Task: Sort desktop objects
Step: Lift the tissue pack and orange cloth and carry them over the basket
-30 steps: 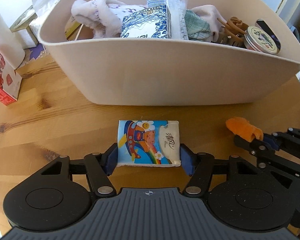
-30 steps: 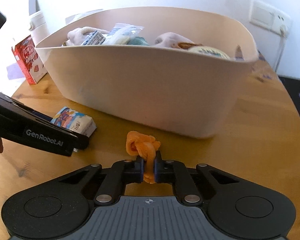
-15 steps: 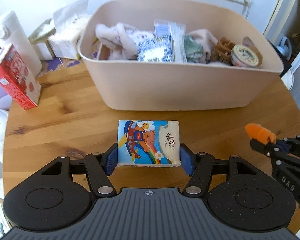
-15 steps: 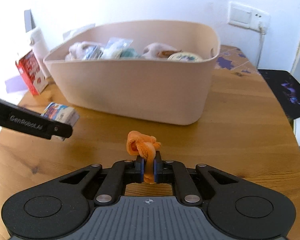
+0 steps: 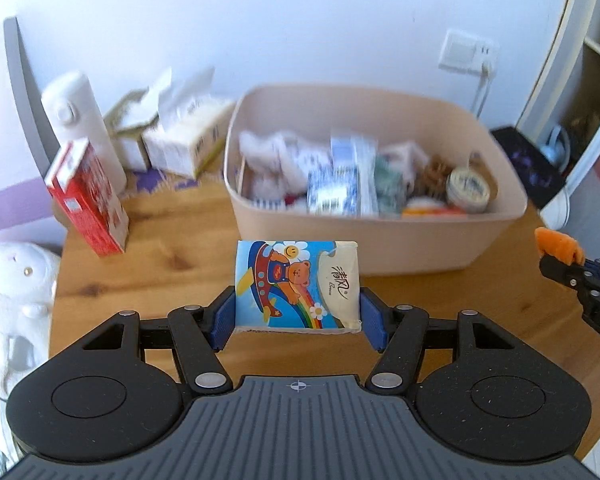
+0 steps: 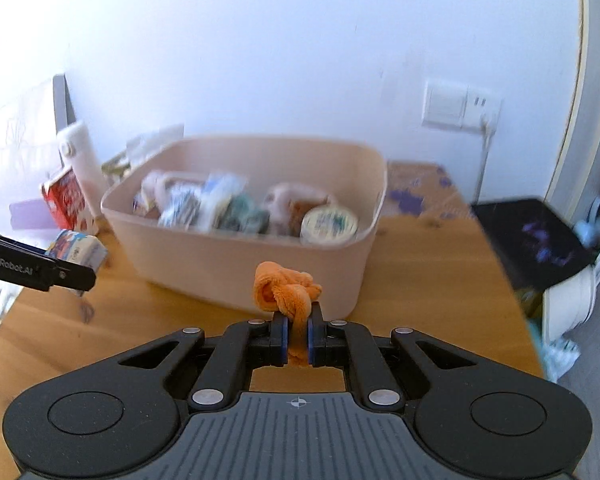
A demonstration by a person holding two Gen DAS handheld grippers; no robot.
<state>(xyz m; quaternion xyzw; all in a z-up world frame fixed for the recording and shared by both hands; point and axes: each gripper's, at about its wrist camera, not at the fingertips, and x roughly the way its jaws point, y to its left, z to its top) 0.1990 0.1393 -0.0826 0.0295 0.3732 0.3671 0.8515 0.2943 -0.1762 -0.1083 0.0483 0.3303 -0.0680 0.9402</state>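
Note:
My left gripper (image 5: 298, 314) is shut on a blue cartoon tissue pack (image 5: 296, 285) and holds it in the air in front of the beige bin (image 5: 380, 246). My right gripper (image 6: 298, 340) is shut on a knotted orange cloth (image 6: 286, 290), also lifted, in front of the bin (image 6: 236, 276). The bin holds several items: pouches, soft cloth things, a round tin (image 5: 467, 186). The right gripper with the orange cloth (image 5: 558, 245) shows at the right edge of the left wrist view. The tissue pack (image 6: 78, 250) shows at the left of the right wrist view.
A red carton (image 5: 88, 198), a white flask (image 5: 82, 126) and tissue boxes (image 5: 180, 140) stand at the table's back left. A white plush toy (image 5: 12, 292) sits off the left edge. A wall socket (image 5: 466, 50) is behind the bin. The wooden table (image 6: 420, 292) extends right.
Both grippers have risen and pulled back from the bin, each still holding its object. The bin now looks smaller and farther, seen from higher up.

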